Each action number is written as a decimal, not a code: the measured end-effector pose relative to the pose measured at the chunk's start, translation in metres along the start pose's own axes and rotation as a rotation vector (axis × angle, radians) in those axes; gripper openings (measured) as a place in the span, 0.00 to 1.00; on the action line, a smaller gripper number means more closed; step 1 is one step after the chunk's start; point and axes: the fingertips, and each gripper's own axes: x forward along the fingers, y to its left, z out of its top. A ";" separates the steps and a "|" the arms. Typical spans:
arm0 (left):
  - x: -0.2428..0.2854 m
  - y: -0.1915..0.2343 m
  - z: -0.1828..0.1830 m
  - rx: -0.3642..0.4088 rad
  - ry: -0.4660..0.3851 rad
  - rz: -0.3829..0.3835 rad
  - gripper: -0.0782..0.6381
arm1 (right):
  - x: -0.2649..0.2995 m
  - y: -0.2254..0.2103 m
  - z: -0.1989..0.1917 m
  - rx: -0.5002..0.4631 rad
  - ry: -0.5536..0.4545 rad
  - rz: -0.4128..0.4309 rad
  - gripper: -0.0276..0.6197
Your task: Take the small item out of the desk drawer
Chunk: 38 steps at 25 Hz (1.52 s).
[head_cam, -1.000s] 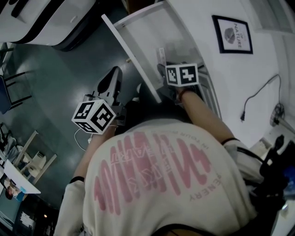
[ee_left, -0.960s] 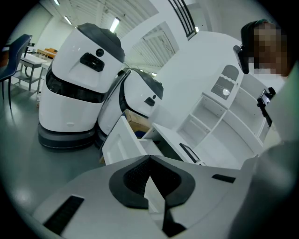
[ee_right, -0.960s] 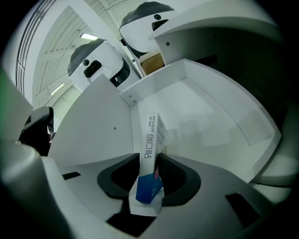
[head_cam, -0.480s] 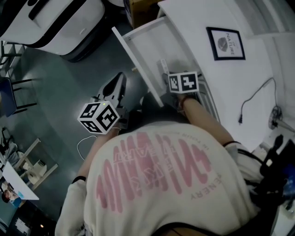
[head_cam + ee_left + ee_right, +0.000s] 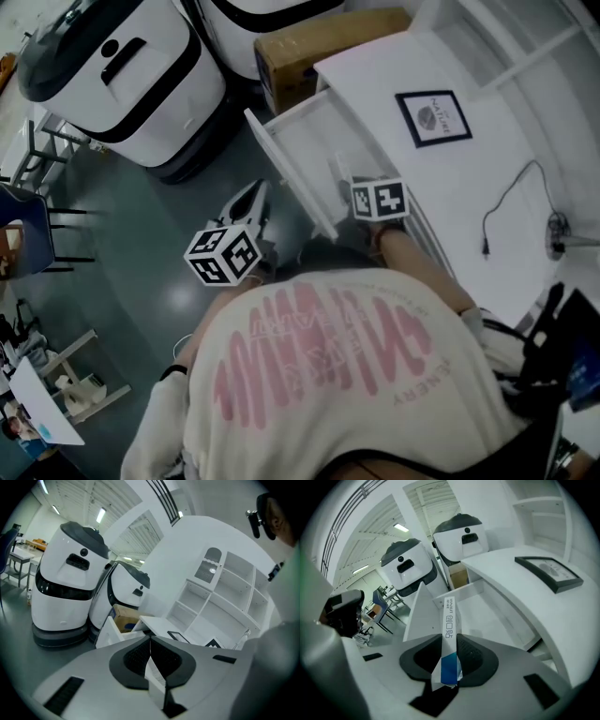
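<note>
small box [image 5: 449, 616], a narrow white carton with a blue end and dark print along its side, is clamped upright between the black ribbed pads [image 5: 471, 656] of the right gripper [image 5: 451, 639], whose jaws have just been closing and now press on it. it is held above the open drawer [image 5: 281, 169], clear of the drawer's floor. from the head view the carton is hard to pick out, only a thin pale sliver past the marker cube [image 5: 380, 199], and both hands are covered by the person's pale shirt [image 5: 319, 366] with pink lettering. the left gripper [image 5: 150, 641] hangs out over the grey floor [image 5: 141, 244] beside the drawer front, its jaws brought together at the tips; a pale strip shows in the seam lower down, and what it is cannot be told. the drawer is a smooth white tray with a flat front panel, pulled out from under the white desk [image 5: 375, 84]. on the desk lie a black-framed picture [image 5: 432, 117] and a thin dark cable [image 5: 506, 206]. a brown cardboard box [image 5: 319, 52] stands between the desk and two rounded white machines [image 5: 122, 75]; its contents cannot be made out.
</note>
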 end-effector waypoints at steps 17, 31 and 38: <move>-0.078 -0.048 0.032 0.079 -0.139 -0.024 0.15 | -0.163 0.050 0.047 0.002 -0.464 0.047 0.21; -0.127 -0.071 0.018 0.094 -0.189 -0.009 0.15 | -0.236 0.086 0.043 -0.070 -0.630 0.095 0.21; -0.140 -0.096 -0.001 0.076 -0.207 0.009 0.15 | -0.258 0.084 0.020 -0.109 -0.616 0.116 0.21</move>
